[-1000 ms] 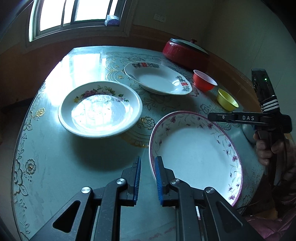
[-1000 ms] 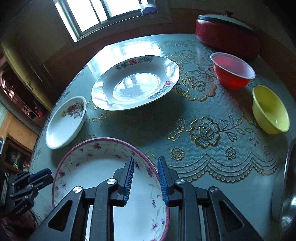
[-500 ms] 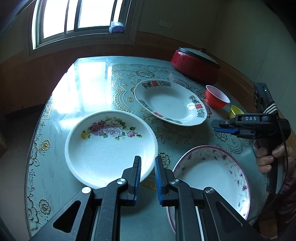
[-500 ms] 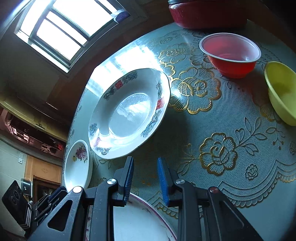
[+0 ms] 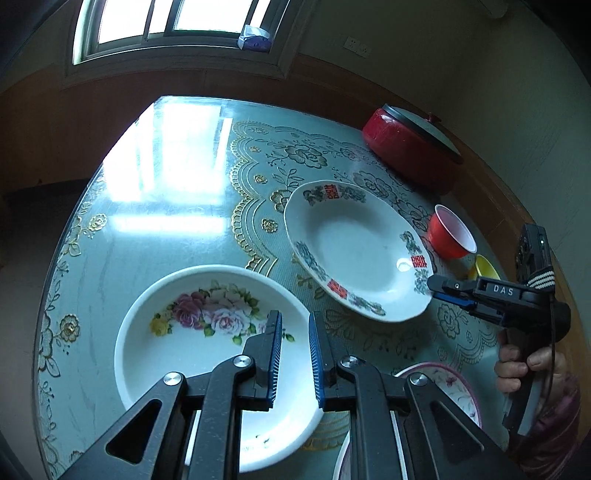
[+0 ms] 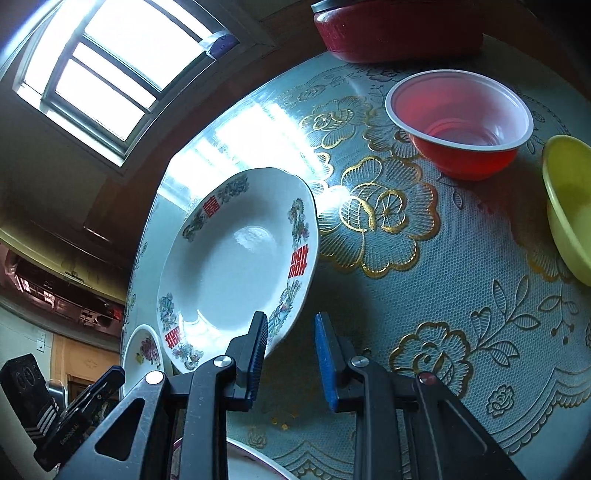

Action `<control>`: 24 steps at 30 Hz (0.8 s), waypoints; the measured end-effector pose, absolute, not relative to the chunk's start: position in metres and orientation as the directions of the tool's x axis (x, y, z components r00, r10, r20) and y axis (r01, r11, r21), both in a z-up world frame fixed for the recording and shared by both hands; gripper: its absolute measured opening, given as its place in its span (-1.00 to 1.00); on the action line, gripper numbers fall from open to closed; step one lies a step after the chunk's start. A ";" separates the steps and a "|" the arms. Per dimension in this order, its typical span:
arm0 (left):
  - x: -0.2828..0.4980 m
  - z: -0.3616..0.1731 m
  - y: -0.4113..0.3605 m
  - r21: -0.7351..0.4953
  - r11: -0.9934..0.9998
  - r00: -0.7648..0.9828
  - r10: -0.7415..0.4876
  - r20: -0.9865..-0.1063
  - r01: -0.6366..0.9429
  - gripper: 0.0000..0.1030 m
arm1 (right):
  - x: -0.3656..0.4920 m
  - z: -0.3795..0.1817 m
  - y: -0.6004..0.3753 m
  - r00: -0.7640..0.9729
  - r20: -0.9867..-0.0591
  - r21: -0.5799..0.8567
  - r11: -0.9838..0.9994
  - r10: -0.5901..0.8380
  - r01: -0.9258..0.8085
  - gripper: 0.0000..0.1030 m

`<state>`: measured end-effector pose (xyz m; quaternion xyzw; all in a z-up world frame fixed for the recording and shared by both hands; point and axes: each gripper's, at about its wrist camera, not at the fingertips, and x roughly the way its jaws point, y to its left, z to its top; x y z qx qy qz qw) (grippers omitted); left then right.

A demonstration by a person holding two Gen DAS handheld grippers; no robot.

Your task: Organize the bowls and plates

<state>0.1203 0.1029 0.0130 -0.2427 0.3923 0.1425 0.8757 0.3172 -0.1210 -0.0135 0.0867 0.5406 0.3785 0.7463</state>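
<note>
A white plate with pink roses (image 5: pixel 199 332) lies on the table at front left; my left gripper (image 5: pixel 294 328) hovers open and empty over its right rim. A white plate with red characters (image 5: pixel 354 247) lies beyond it, also in the right wrist view (image 6: pixel 240 266). My right gripper (image 6: pixel 290 339) is open and empty just beside that plate's near rim; it shows in the left wrist view (image 5: pixel 443 290) at the plate's right edge. A purple-flowered plate (image 5: pixel 450 387) lies at front right. A red bowl (image 6: pixel 461 122) and a yellow bowl (image 6: pixel 569 206) sit at the right.
A red lidded pot (image 5: pixel 410 144) stands at the table's back right by the wall. The round table (image 5: pixel 162 206) has a glass top over a gold-patterned cloth. A window (image 5: pixel 177 22) is behind it. A hand (image 5: pixel 524 369) holds the right gripper.
My left gripper has drawn back from the purple-flowered plate to over the rose plate's rim. My right gripper has moved forward to the red-character plate's near rim. Both stayed open.
</note>
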 end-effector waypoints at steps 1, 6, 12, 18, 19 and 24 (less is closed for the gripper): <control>0.128 0.013 0.106 -0.314 0.842 0.649 0.054 -0.759 -0.438 -0.71 | 0.319 -0.015 -0.120 0.130 -0.743 0.537 0.701 0.656 -0.469 -0.50; 0.165 0.011 0.128 -0.354 0.826 0.649 0.020 -0.760 -0.440 -0.70 | 0.329 -0.021 -0.115 0.123 -0.740 0.550 0.700 0.662 -0.455 -0.50; 0.207 -0.006 0.151 -0.357 0.821 0.610 -0.014 -0.792 -0.445 -0.57 | 0.332 -0.024 -0.101 0.120 -0.746 0.536 0.698 0.655 -0.476 -0.52; 0.239 -0.019 0.155 -0.366 0.830 0.582 -0.062 -0.811 -0.421 -0.35 | 0.334 -0.026 -0.095 0.115 -0.756 0.514 0.693 0.644 -0.506 -0.53; 0.243 -0.021 0.154 -0.356 0.837 0.577 -0.060 -0.814 -0.415 -0.34 | 0.335 -0.027 -0.094 0.111 -0.756 0.515 0.692 0.645 -0.506 -0.53; 0.260 -0.030 0.161 -0.351 0.849 0.558 -0.081 -0.826 -0.395 -0.39 | 0.337 -0.031 -0.087 0.103 -0.760 0.511 0.688 0.642 -0.515 -0.56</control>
